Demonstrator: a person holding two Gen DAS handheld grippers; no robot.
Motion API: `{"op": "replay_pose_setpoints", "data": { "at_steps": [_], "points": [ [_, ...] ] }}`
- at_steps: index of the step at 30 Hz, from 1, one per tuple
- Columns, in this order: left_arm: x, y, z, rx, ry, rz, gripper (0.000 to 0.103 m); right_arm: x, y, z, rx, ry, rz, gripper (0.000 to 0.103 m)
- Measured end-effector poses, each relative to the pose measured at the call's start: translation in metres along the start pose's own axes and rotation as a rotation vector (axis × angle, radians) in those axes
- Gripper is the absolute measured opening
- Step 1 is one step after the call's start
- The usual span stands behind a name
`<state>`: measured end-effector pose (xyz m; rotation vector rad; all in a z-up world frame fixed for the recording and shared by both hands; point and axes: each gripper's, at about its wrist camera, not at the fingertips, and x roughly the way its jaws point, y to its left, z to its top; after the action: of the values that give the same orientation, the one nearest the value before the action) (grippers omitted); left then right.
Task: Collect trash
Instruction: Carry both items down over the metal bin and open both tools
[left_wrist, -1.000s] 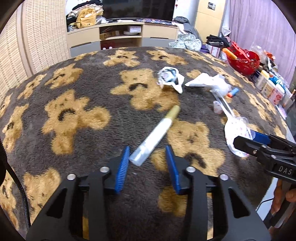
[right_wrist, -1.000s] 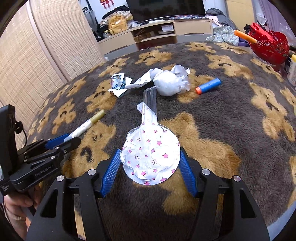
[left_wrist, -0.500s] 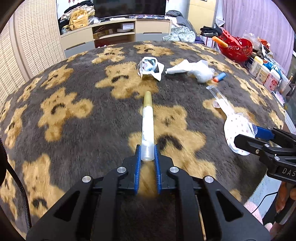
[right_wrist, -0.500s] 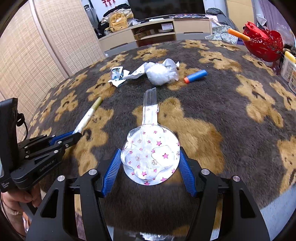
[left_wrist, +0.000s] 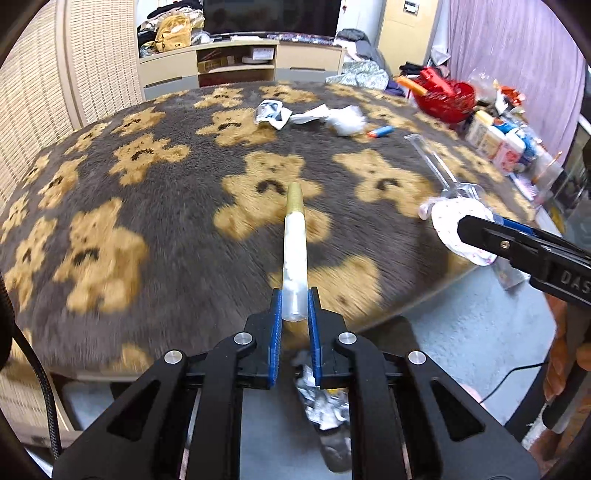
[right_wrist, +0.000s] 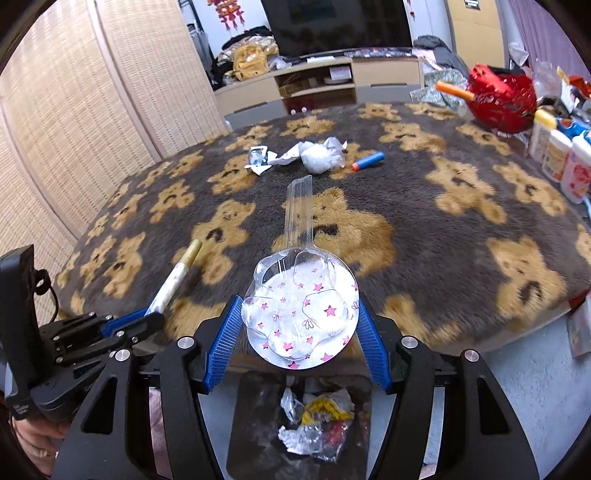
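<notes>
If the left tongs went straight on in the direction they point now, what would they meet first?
Probably the bear-pattern blanket. The left tongs, shut on the gold-capped tube, point low across it; no other trash lies directly ahead. Depth is unclear.

Shaggy plush blanket (left_wrist: 155, 192), glossy clear plastic packaging (right_wrist: 301, 314), frosted plastic pen (left_wrist: 294, 254) with metallic gold cap, crinkled foil wrappers (right_wrist: 291, 435).

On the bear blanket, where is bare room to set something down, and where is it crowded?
Free: the left side of the blanket, out to the wicker screen, and the near middle before the foam dart. Crowded: the far middle around the crumpled wrappers, and the right edge by the red basket and bottles.
</notes>
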<state>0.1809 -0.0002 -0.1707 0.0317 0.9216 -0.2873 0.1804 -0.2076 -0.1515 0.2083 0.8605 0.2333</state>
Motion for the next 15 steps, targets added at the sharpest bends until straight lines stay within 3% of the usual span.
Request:
{"op": "replay_pose_setpoints", "data": {
  "at_steps": [7, 15],
  "points": [
    [-0.041, -0.031, -0.036, -0.004, -0.036, -0.035, 0.012, -0.036, -0.004, -0.029, -0.005, -0.009, -0.001, 0.062],
    [-0.048, -0.053, -0.08, -0.026, -0.002, -0.072, 0.012, -0.045, -0.01, -0.077, 0.001, 0.052, 0.008, 0.063]
  ]
}}
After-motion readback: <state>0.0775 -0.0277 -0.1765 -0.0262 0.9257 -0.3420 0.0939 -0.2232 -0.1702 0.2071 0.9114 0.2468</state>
